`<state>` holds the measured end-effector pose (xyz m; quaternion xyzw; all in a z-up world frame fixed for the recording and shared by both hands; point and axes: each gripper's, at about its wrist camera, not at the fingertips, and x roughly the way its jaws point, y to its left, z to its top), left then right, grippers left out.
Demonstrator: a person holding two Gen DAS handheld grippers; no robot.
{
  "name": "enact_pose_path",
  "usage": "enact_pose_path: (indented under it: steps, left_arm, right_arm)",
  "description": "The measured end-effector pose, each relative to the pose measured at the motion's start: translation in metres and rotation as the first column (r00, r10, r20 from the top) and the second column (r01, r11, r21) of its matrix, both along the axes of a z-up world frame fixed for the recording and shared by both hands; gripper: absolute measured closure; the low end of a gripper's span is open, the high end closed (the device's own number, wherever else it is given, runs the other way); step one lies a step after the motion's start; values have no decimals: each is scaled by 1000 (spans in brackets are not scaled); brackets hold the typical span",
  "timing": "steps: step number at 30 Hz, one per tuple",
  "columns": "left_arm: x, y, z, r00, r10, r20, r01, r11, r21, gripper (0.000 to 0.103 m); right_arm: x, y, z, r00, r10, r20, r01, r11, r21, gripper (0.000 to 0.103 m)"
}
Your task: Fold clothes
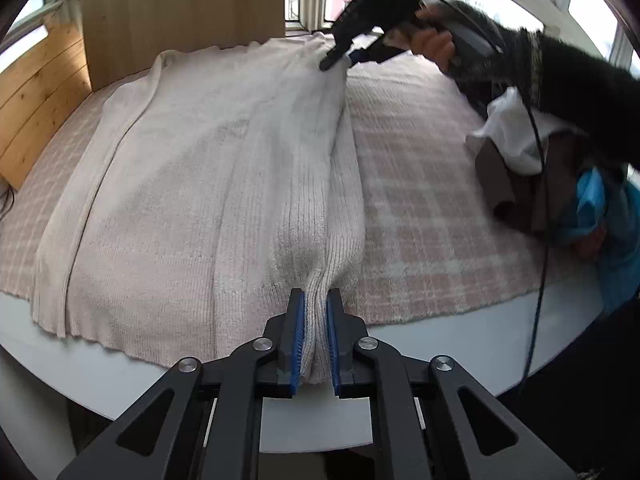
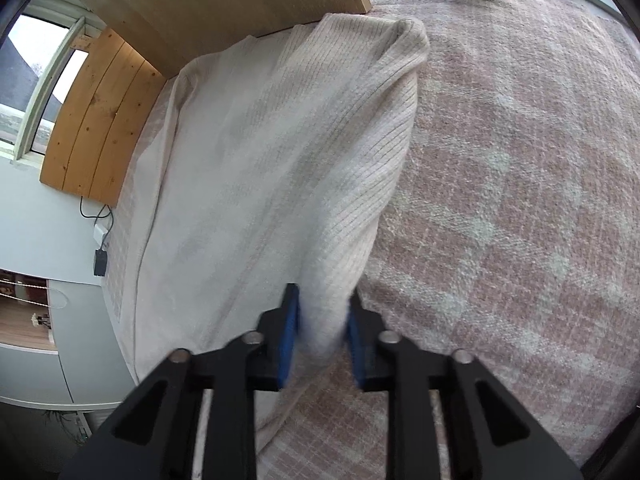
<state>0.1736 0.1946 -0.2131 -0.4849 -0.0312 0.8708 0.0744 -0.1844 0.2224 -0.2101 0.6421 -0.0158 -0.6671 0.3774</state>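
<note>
Pink-and-white checked blanket (image 1: 420,216) covered the bed under both grippers, with a pale wooden panel (image 1: 180,12) at its far end. On it lay the cream ribbed knit garment (image 1: 192,184), spread lengthwise away from the left gripper (image 1: 316,336). That gripper's blue pads (image 1: 298,340) were clamped on a bunched fold of the garment's near hem, the knit puckering into a ridge just ahead of the tips. At the garment's far end the right gripper (image 2: 318,344) was closed on the opposite edge, cloth pinched between its blue pads (image 2: 289,344) and rising ahead of them into a raised fold; the picture there was blurred. Seen from the left gripper, the right one (image 1: 340,58) was held by a hand (image 1: 434,46) in a dark sleeve (image 1: 568,80). To the right of the left gripper, well apart from the garment, sat a heap of other clothes (image 1: 536,176) in white, brown and blue. Beyond the bed's white edge (image 1: 460,328) were windows (image 2: 36,92).
</note>
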Motion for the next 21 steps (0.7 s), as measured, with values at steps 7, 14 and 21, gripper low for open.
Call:
enact_pose_path:
  steps: [7,14,21]
  left_arm:
    - [7,-62,26,987,156,-27,-144,956,255,94]
    - [1,-116,1,979,205,16,-198,916,348,94]
    - [-12,-128,-33,988,118,103,-147,924,353,93]
  right_arm:
    - [21,-60,54,993,38,-110,-39,999,-6,89]
    - [21,-102,44,974,127,-188,-97,982,160,89]
    - [30,-170,-7,960,230,-161,-174,938,300,81]
